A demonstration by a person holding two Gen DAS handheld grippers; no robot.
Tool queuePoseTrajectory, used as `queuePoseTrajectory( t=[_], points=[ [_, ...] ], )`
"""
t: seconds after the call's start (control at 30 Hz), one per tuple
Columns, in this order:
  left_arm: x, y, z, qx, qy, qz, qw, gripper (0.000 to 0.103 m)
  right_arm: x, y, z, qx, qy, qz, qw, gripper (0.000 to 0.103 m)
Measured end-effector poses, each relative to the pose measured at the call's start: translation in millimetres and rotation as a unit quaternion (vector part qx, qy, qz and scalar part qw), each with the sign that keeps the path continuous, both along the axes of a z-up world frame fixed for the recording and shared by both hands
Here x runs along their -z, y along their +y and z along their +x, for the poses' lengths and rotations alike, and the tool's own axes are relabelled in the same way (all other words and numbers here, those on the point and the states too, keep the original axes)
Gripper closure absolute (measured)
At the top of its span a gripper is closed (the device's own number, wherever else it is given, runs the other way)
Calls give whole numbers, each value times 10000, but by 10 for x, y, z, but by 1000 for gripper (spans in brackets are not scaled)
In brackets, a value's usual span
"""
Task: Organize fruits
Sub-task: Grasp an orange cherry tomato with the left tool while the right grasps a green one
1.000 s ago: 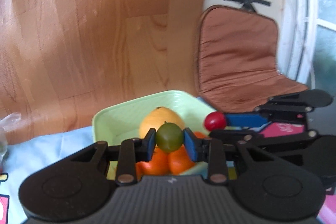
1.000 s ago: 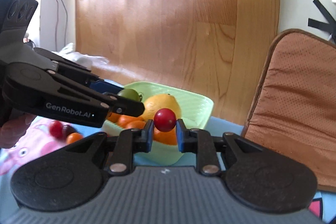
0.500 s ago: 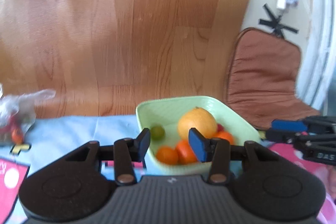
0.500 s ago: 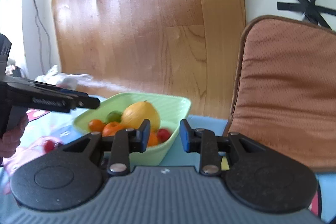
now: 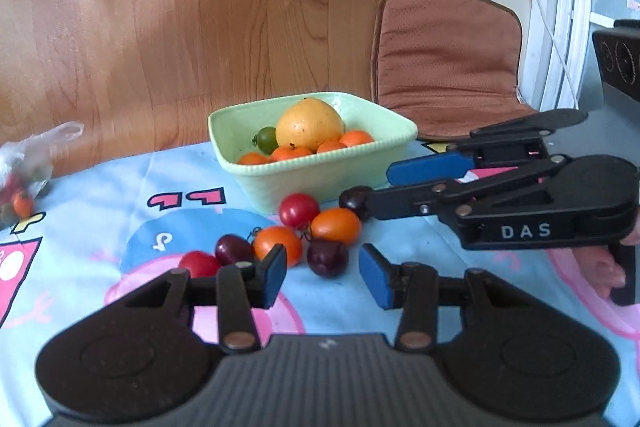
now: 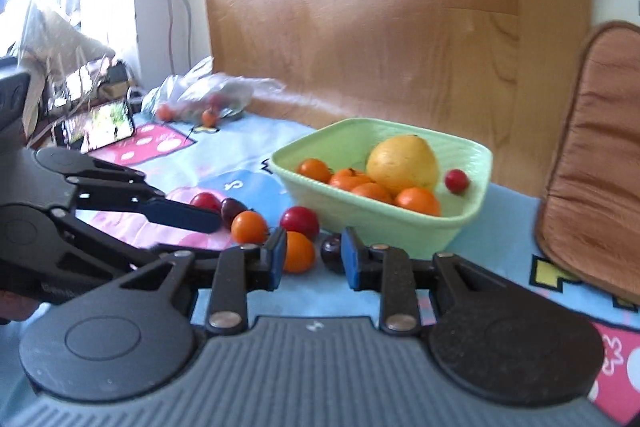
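The left tool (image 5: 322, 277) stands a little apart with nothing between its blue pads, having just opened; it hangs low in the left-wrist frame over the loose fruit on the blue cartoon cloth (image 5: 100, 211), a dark plum-coloured tomato (image 5: 327, 257) just past its tips. The right tool (image 6: 313, 259) is likewise narrowly parted and empty (its jaws too have just opened), with an orange tomato (image 6: 298, 251) and a dark one (image 6: 331, 251) lying beyond the gap.

The green bowl (image 5: 320, 175) sits in the middle of the frame, already holding the large yellow citrus (image 5: 310, 125), several small oranges, a green tomato (image 5: 267, 139) and, seen from the right-wrist view, a red cherry tomato (image 6: 457, 181); the remaining tomatoes cluster on the surface just in front of it.

Risks, as I judge them: the jaws look barely wider than one fruit, so a closing pad could clip a neighbour and send it rolling off; the fruits touch one another, so a nudge spreads the pile; both tools crowd the same cluster and could collide; a hard squeeze would likely split a soft skin.
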State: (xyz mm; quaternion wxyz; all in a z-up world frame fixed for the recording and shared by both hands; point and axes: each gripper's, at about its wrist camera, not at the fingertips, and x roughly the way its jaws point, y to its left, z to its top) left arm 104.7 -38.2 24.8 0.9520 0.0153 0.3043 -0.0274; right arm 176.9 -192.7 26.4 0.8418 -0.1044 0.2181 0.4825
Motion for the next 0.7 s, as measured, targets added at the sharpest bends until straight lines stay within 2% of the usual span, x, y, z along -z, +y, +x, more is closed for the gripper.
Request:
queuePoseTrajectory(
  t=[0.1,0.2,0.3,0.43,0.53,0.6,0.7],
  points=[
    [-5,-36,46,48,-74,113,9999,62,26,-2,102,160,124,2,9998,71],
    [-10,-95,165,191,-114,371,9991,62,55,37,184,214,40,-173,9996,71],
    [10,-161,278,342,-69,640,9973,62,76,58,259,123,196,-259,9994,70],
    [75,-284,369,641,38,989,9930,63,63,52,279,18,165,-366,9992,71],
    [140,-405,342,804,-22,1414,9867,59,46,-19,266,43,59,-397,9992,71],
    [154,-434,324,820,-50,1452,9860,59,39,-105,275,108,36,-380,9992,70],
    [121,-445,304,821,-94,1267,9885,67,39,-214,290,234,24,-361,9991,70]
  ],
)
